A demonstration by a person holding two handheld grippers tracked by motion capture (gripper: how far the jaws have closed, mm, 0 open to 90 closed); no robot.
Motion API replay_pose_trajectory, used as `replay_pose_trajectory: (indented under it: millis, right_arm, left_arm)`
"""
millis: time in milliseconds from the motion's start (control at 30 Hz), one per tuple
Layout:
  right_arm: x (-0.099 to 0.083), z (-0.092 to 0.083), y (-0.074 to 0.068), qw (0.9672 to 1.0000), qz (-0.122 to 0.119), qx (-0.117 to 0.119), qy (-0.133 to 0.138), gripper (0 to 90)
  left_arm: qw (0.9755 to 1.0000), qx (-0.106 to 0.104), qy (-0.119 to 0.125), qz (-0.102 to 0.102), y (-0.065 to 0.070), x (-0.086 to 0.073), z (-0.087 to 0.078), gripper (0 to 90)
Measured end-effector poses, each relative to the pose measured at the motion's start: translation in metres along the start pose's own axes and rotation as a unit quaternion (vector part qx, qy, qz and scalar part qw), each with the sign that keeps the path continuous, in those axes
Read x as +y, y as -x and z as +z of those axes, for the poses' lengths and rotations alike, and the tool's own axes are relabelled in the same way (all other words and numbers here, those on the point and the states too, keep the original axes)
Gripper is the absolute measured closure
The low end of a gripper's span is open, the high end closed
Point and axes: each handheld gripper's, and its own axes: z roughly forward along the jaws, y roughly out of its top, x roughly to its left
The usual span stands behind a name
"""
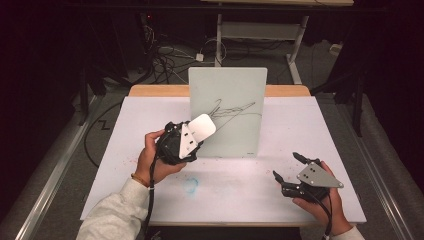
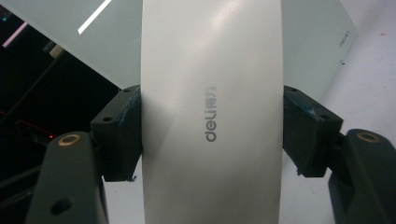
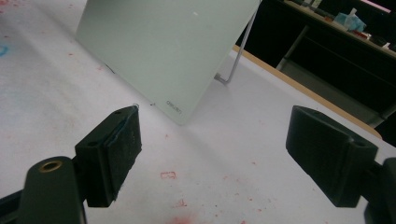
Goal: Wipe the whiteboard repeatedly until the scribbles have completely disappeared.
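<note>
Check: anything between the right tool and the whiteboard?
Nothing: the right gripper view shows bare white table, with faint red specks, between the open right tool and the whiteboard.

Hand-held gripper (image 3: 212,156), jaws apart, faces propped whiteboard (image 3: 163,51) on table (image 3: 219,154).

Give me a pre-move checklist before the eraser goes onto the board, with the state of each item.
1. Grip on the eraser: ok. The left gripper has both jaws pressed against its sides.
2. Eraser placement: ok. In the high view it is raised in front of the whiteboard, beside the black scribble.
3. Eraser touching the board: cannot tell.
4. Board support: ok. It stands tilted back on the table, with a wire stand behind it.
5. Right gripper: ok. Jaws open, holding nothing, low over the table and apart from the board.
6. Wiping face of the eraser: cannot tell; the printed back faces the camera.
</note>
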Motion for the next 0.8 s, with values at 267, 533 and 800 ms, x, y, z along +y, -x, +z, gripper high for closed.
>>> replay_pose_trajectory:
  millis: [267, 533, 800]
  right_arm:
    - [-0.001, 0.001, 0.0, 1.0, -0.001, 0.0, -0.002, 18.5]
    - [-0.001, 0.002, -0.001, 1.0, -0.003, 0.003, -0.004, 18.7]
    - [-0.002, 0.003, -0.001, 1.0, -0.005, 0.003, -0.006, 18.7]
  left_arm:
    - [0.9996, 0.028, 0.003, 0.008, 0.002, 0.008, 0.012, 29.1]
    - [0.9986, 0.049, -0.002, 0.017, 0.003, 0.011, 0.024, 29.1]
    - [0.9981, 0.057, -0.013, 0.02, 0.006, 0.011, 0.041, 29.1]
